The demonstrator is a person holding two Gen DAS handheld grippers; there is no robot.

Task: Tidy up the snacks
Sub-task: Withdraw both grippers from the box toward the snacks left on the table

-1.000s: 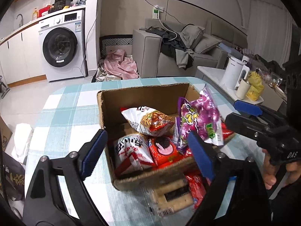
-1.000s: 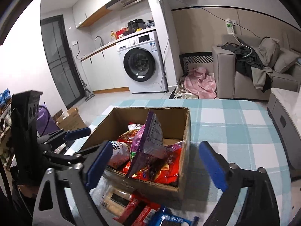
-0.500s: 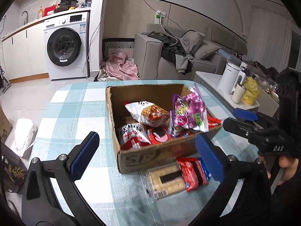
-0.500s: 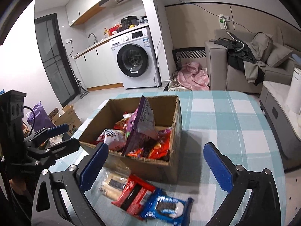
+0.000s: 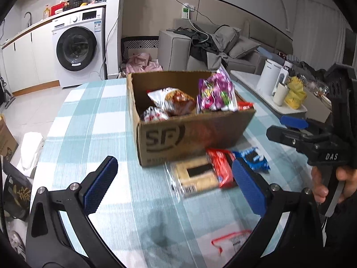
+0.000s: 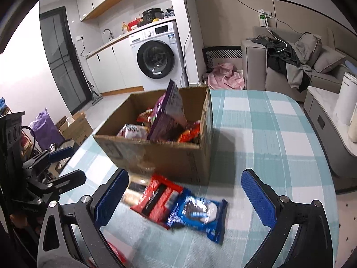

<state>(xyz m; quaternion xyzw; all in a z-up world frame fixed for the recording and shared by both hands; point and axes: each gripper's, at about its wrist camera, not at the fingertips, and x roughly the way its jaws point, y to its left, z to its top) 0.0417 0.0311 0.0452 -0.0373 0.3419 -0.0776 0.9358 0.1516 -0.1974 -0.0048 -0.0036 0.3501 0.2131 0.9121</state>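
So from the left wrist view, the left tool (image 5: 176, 185) has its blue pads spread wide with nothing between them, hanging over the checked surface (image 5: 93, 120). The cardboard box (image 5: 189, 131) sits in the middle of the surface and already has a bunch of snacks in it: a purple bag (image 5: 216, 93) sticking up at the right side, a white-and-orange bag (image 5: 171, 99) beside it, plus some red packs lower down. Still outside, right against the front of the box, are a tan cracker pack (image 5: 196, 177), a red pack (image 5: 221, 167) and a blue cookie pack (image 5: 254, 159). There's also a red-edged clear bag (image 5: 232, 241) nearer the camera. The box front reads "SF", and the right tool (image 5: 292, 127), seen off to the side in a hand (image 5: 328, 183), has "DAS" on its body. From the right wrist view, the right tool's pads are also wide apart and empty, with the red pack and blue cookie pack lying on the surface just ahead of them. The cookie pack looks like Oreo-style cookies, but I can't actually read the writing. I'd say the job's well along, with at least three loose packs left to go in.
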